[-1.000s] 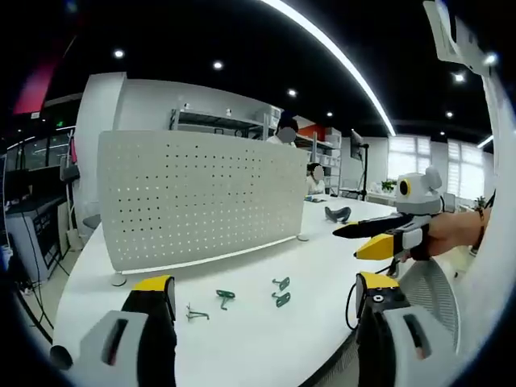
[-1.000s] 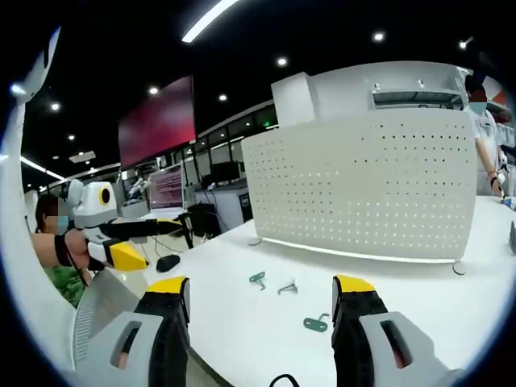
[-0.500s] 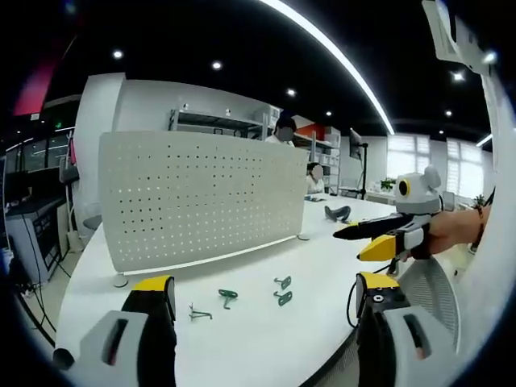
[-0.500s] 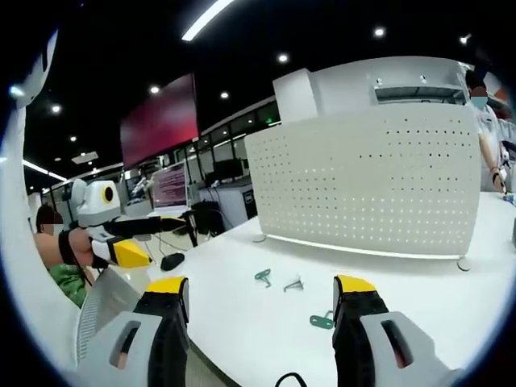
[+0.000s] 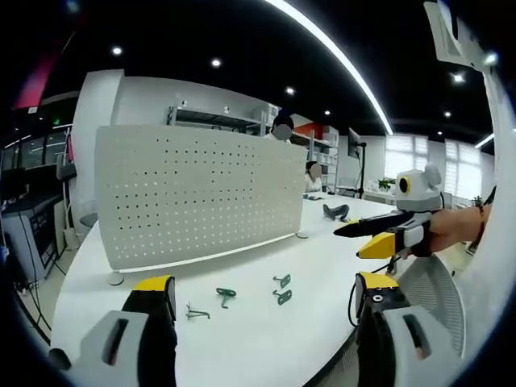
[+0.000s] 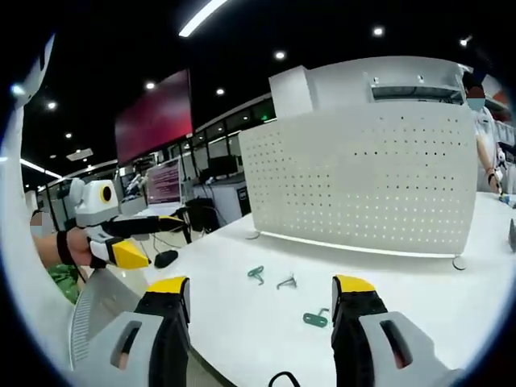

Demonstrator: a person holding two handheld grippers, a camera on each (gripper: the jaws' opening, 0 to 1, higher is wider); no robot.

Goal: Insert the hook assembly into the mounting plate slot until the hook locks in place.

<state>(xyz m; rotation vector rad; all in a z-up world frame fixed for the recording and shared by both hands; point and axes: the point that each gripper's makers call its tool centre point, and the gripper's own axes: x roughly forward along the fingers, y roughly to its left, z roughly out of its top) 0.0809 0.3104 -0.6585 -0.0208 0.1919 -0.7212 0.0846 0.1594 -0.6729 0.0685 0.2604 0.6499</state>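
A white perforated mounting plate (image 5: 193, 193) stands upright on the white table (image 5: 242, 339); it appears again as the plate (image 6: 363, 185). In front of it lie loose hooks: a grey wire hook (image 5: 193, 312), a green hook (image 5: 225, 295) and two small green hooks (image 5: 281, 289). The right gripper view has a green hook (image 6: 256, 274), the grey hook (image 6: 286, 283) and another green hook (image 6: 316, 319). My left gripper (image 5: 264, 284) is open over the near table edge, holding nothing. My right gripper (image 6: 262, 285) is open and holding nothing too. Each enters the other's view: right gripper (image 5: 351, 242), left gripper (image 6: 161, 242).
A black object (image 5: 336, 213) lies at the table's far right end. A dark mouse-shaped item (image 6: 166, 259) sits near the left edge. A mesh chair back (image 5: 427, 294) is close by the table. People and shelving stand behind the plate.
Both views have shifted a little with the hands. The hooks and plate lie where they were, and both grippers stay open.
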